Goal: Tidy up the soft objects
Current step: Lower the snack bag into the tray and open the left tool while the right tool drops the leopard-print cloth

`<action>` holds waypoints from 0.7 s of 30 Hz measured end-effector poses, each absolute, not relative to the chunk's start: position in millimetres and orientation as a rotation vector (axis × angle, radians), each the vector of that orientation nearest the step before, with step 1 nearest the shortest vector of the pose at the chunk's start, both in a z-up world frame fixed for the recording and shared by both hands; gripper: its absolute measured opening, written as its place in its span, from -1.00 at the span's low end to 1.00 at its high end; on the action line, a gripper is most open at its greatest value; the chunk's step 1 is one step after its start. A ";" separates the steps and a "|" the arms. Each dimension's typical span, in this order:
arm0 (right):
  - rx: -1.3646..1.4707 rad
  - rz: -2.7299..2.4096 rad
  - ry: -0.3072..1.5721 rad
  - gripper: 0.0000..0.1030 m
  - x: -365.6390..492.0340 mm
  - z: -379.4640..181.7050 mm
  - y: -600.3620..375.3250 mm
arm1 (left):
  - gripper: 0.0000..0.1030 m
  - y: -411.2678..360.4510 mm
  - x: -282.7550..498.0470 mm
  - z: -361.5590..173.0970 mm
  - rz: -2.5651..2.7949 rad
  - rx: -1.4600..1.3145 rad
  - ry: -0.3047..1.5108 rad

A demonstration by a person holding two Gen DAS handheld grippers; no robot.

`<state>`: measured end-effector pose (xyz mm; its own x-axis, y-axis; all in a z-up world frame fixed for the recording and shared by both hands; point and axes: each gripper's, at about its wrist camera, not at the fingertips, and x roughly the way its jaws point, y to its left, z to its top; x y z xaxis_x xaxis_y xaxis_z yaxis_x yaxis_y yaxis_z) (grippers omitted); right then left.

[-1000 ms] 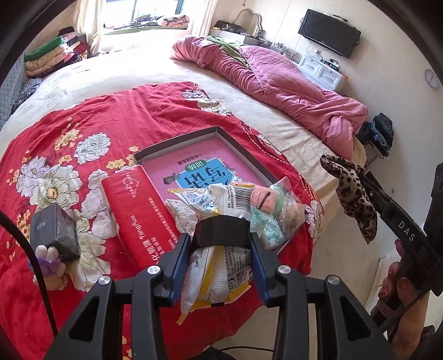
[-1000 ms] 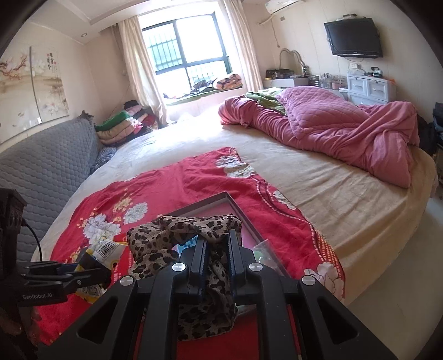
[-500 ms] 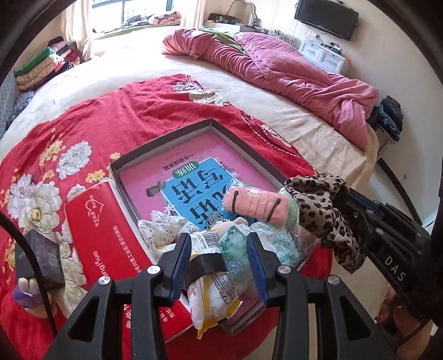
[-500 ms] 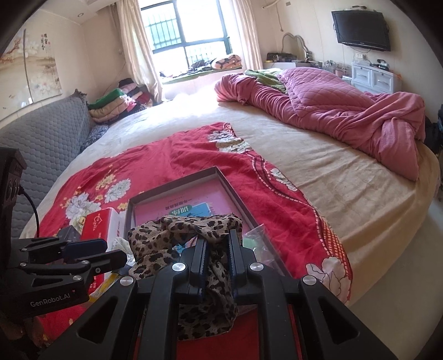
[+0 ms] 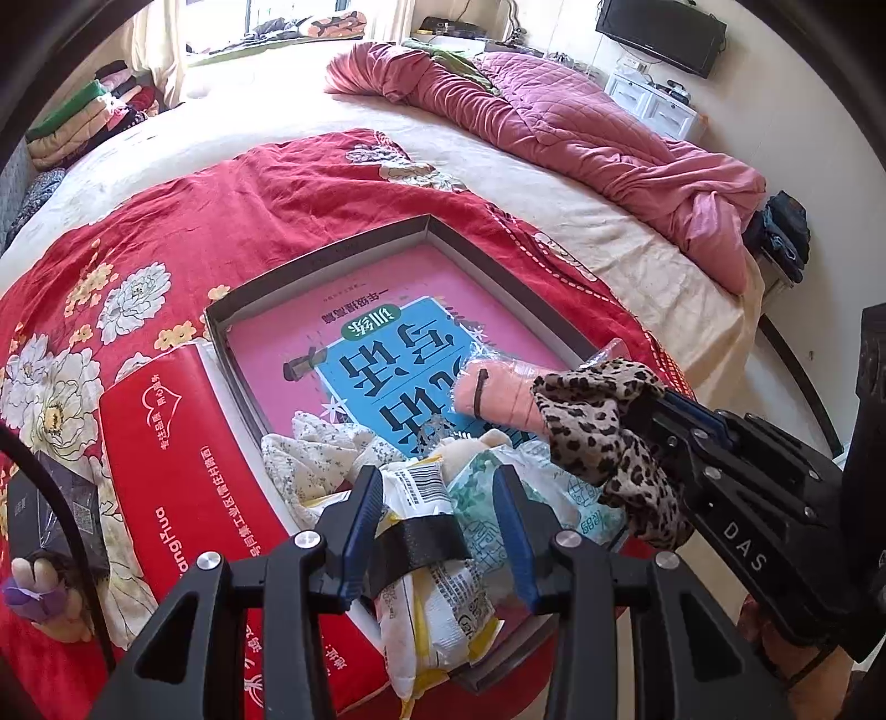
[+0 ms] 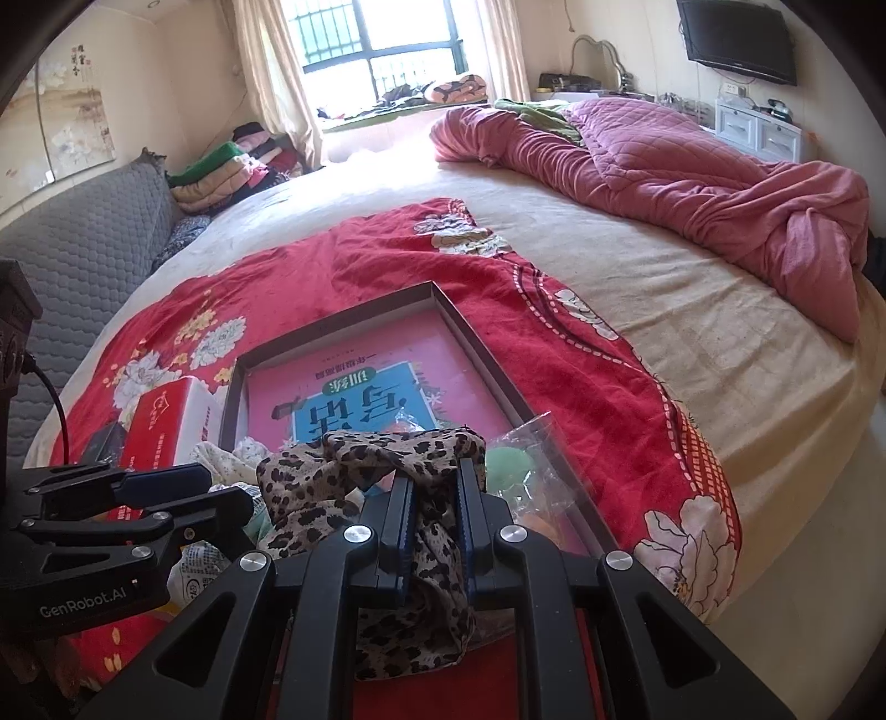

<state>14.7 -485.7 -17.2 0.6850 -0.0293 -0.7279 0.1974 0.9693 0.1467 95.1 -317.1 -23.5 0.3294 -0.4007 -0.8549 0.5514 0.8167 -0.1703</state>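
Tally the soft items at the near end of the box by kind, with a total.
Leopard-print cloth, in the right tool: 1
Snack packet, in the left tool: 1
Floral white cloth: 1
Peach rolled cloth in clear bag: 1
Green-printed packet: 1
Total: 5

- The left wrist camera is looking steeply down along its own fingers [image 5: 368,515], sitting close above the near end of the shallow box [image 5: 326,257] on the red blanket [image 5: 183,221].
- The right wrist camera is facing less steeply, taking in the bed [image 6: 720,354] up to the window [image 6: 382,50].
- Both are sharing the box and blanket; each is probably catching the other's gripper at its frame edge.
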 end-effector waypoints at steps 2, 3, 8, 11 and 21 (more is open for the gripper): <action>0.212 -0.134 0.820 -0.70 18.2 -21.2 -484.0 | -0.19 -317.7 95.7 -24.7 -0.624 0.163 1.067; 0.206 -0.138 0.824 -0.70 20.0 -23.1 -483.0 | -0.19 -317.6 96.3 -25.6 -0.622 0.162 1.068; 0.196 -0.148 0.841 -0.67 27.8 -31.7 -479.3 | -0.19 -317.2 98.3 -28.4 -0.616 0.161 1.071; 0.189 -0.144 0.843 -0.61 30.1 -34.5 -476.5 | -0.19 -316.2 98.9 -29.2 -0.614 0.162 1.072; 0.174 -0.143 0.836 -0.36 29.8 -33.3 -472.7 | -0.17 -316.2 99.3 -30.7 -0.609 0.169 1.071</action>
<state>29.8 -472.7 -33.3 0.6621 -0.0577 -0.7472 0.1944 0.9761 0.0970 99.3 -316.2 -30.7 0.3341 -0.3841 -0.8607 0.5428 0.8249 -0.1575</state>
